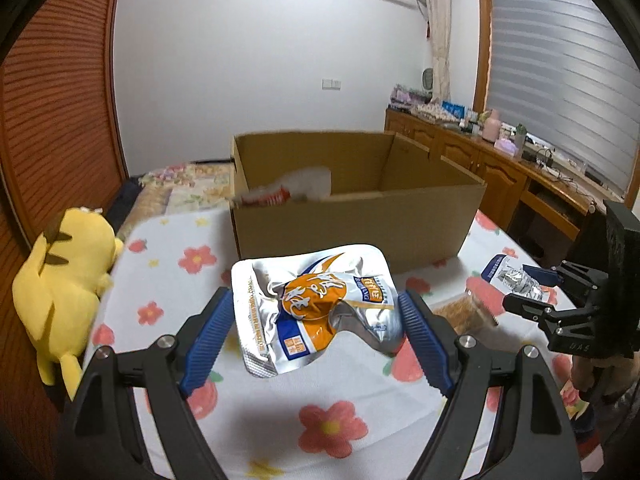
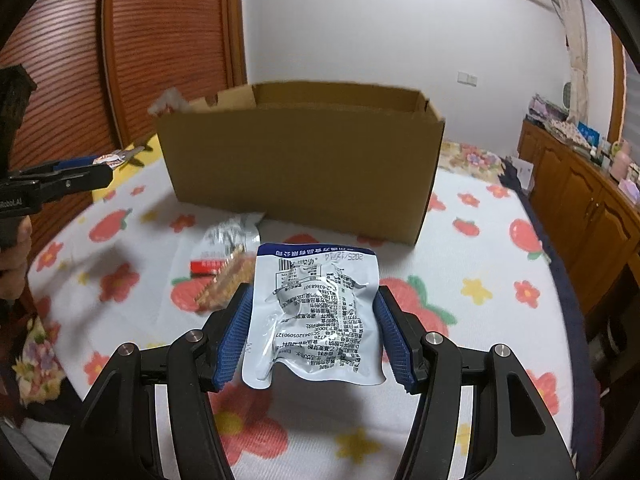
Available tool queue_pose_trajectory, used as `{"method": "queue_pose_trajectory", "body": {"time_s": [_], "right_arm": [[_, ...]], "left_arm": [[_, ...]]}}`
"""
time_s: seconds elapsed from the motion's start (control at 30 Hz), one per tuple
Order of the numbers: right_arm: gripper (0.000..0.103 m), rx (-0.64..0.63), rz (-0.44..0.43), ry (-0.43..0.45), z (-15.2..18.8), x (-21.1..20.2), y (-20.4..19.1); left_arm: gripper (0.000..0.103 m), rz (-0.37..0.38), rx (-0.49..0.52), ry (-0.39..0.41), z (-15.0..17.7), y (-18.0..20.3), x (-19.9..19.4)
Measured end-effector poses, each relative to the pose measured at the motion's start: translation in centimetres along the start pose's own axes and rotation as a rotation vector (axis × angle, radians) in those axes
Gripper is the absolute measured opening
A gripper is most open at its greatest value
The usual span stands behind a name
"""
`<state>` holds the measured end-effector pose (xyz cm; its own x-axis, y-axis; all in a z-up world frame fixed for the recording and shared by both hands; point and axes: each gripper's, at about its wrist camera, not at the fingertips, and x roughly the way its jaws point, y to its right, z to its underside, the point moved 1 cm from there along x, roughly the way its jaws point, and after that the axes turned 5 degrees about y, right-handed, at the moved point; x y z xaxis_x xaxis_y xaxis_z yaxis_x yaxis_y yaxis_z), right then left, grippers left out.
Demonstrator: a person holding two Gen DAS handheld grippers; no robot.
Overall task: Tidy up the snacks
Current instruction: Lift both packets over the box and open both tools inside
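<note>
1. Left wrist view: our left gripper [image 1: 320, 320] holds a crumpled silver-and-orange foil snack pouch [image 1: 316, 308] clamped between its blue ribbed pads, raised above the flowered tablecloth [image 1: 332, 420] before the open brown cardboard box [image 1: 360, 216].
2. Right wrist view: our right gripper [image 2: 314, 332] is clamped on a pale-blue printed foil packet [image 2: 314, 316]; a blurred white wrapper, perhaps, lies inside the box.

The orange-and-silver pouch [image 1: 316, 308] is crinkled, glossy foil, and the pale blue pouch [image 2: 316, 316] is shiny, wrinkled plastic film with printed text. Each hand-held gripper has matt black plastic arms, ribbed blue pads [image 1: 206, 340] and small bright metal pins [image 2: 434, 338]. The cardboard box [image 1: 352, 224] is plain matt brown paperboard, the flowered cover [image 2: 480, 264] is soft, nubbly cloth, the yellow toy [image 1: 60, 292] is plush, and the cabinets [image 2: 580, 216] are varnished wood.
</note>
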<state>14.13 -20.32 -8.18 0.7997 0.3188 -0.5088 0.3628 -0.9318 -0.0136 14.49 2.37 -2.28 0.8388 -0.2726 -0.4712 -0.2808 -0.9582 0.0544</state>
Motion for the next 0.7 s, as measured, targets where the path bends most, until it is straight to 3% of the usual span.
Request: {"method": "queue_pose_trajectory", "body": {"time_s": [0.37,0.7], "right_arm": [[0.062,-0.052,0.008,0.097,-5.4,-1.7,0.1],[0.062,-0.064,-0.01,0.132,-9.0,-0.5,0.1]], "left_arm": [[0.083,-0.018,0.032,0.083,-4.0,-0.6,-0.9],[0.083,-0.045,0.053,0.082,-6.2,-1.4,1.2]]}}
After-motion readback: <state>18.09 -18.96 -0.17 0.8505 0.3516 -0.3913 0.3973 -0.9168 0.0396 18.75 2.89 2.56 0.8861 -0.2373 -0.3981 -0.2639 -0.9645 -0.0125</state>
